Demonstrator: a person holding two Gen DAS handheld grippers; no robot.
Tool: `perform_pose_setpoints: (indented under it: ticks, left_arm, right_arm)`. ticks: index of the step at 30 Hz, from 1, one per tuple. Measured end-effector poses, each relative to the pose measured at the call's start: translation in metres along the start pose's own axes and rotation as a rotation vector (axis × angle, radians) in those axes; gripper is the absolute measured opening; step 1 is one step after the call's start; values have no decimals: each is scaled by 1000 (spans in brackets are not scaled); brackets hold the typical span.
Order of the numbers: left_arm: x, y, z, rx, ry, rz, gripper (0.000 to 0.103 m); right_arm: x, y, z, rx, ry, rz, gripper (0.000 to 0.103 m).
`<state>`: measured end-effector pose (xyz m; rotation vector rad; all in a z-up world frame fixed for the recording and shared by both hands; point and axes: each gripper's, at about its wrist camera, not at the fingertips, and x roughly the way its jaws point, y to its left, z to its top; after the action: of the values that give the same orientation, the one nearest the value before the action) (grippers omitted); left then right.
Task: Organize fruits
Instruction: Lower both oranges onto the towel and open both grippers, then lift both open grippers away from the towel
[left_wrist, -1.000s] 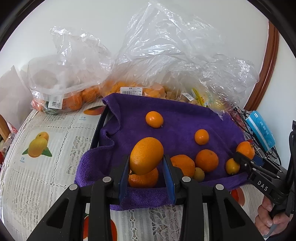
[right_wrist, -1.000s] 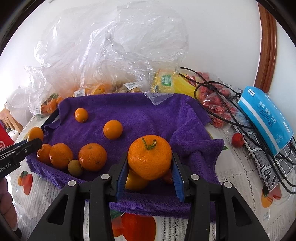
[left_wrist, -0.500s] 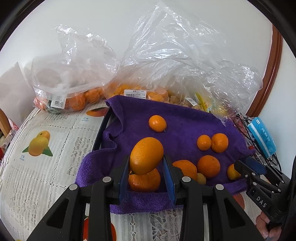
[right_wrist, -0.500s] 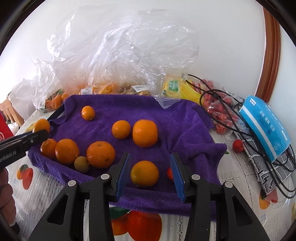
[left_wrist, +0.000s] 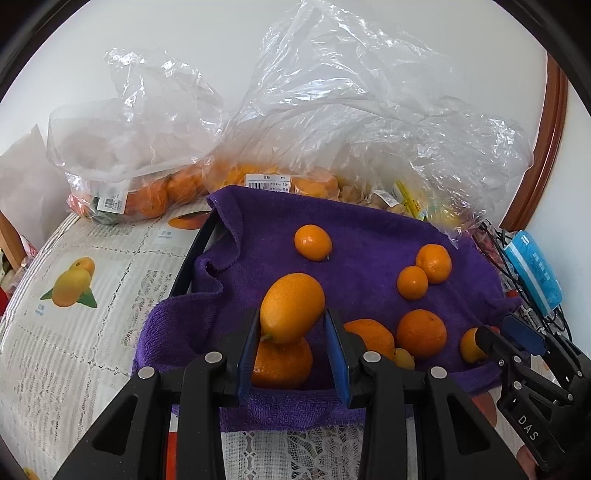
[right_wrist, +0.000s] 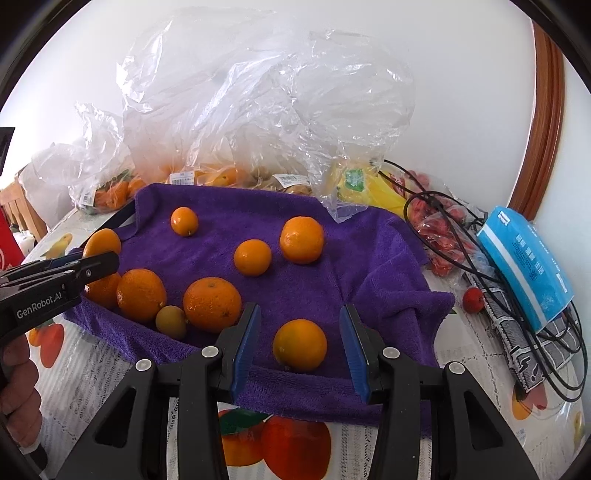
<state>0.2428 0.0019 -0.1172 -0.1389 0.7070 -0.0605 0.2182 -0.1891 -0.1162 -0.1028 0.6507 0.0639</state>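
Note:
A purple towel (left_wrist: 369, 240) (right_wrist: 351, 251) lies over a dark tray and carries several oranges. My left gripper (left_wrist: 291, 325) is shut on an oval orange (left_wrist: 292, 308), held above another orange (left_wrist: 281, 363) at the towel's near left; it also shows at the left of the right wrist view (right_wrist: 101, 242). My right gripper (right_wrist: 301, 332) is open and empty, its jaws either side of a small orange (right_wrist: 300, 345) on the towel's near edge. The orange with a green stem spot (right_wrist: 302, 239) lies further back on the towel.
Clear plastic bags (left_wrist: 332, 122) holding more oranges (left_wrist: 147, 192) stand behind the towel against the wall. A blue packet (right_wrist: 524, 266), black cables (right_wrist: 461, 236), a bag of red fruit (right_wrist: 439, 225) and bananas (right_wrist: 373, 188) lie at the right. The fruit-printed tablecloth (left_wrist: 92, 288) spreads to the left.
My right gripper opened and let go of the stemmed orange, which now rests on the towel, then drew back. My left gripper kept its oval orange and shifted slightly back.

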Motion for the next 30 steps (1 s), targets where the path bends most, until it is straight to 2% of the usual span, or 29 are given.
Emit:
perform_pose_setpoints:
  ticks: [2, 5, 10, 15, 19, 20, 21, 23, 27, 30]
  left_arm:
    - [0, -1, 0, -1, 2, 10, 38]
    - [-2, -2, 0, -1, 3, 15, 54]
    - [-14, -6, 1, 30, -38, 29, 61]
    - [-25, -9, 4, 53, -24, 2, 64]
    - [-43, -10, 9, 56, -18, 3, 65]
    - [-48, -10, 9, 56, 2, 4, 65]
    - [-53, -10, 8, 58, 16, -5, 65]
    - [-70, -10, 3, 59, 10, -46, 65]
    - [-105, -3, -7, 45, -22, -66, 72]
    - [-126, 2, -15, 47, 36, -98, 74]
  right_arm:
    - [-1, 0, 0, -2, -1, -2, 45]
    - [-3, -1, 0, 1, -10, -4, 45]
    - [-6, -3, 1, 19, -13, 3, 45]
    - [-18, -5, 5, 46, -27, 6, 45]
    - [-43, -7, 11, 62, -42, -20, 46]
    - [-53, -8, 12, 59, -45, -36, 48]
    - [-64, -9, 13, 61, -51, -44, 56]
    - [-89, -10, 13, 79, -57, -37, 63]
    - [-131, -7, 10, 93, -61, -56, 64]
    - [-157, -6, 3, 121, -52, -69, 64]
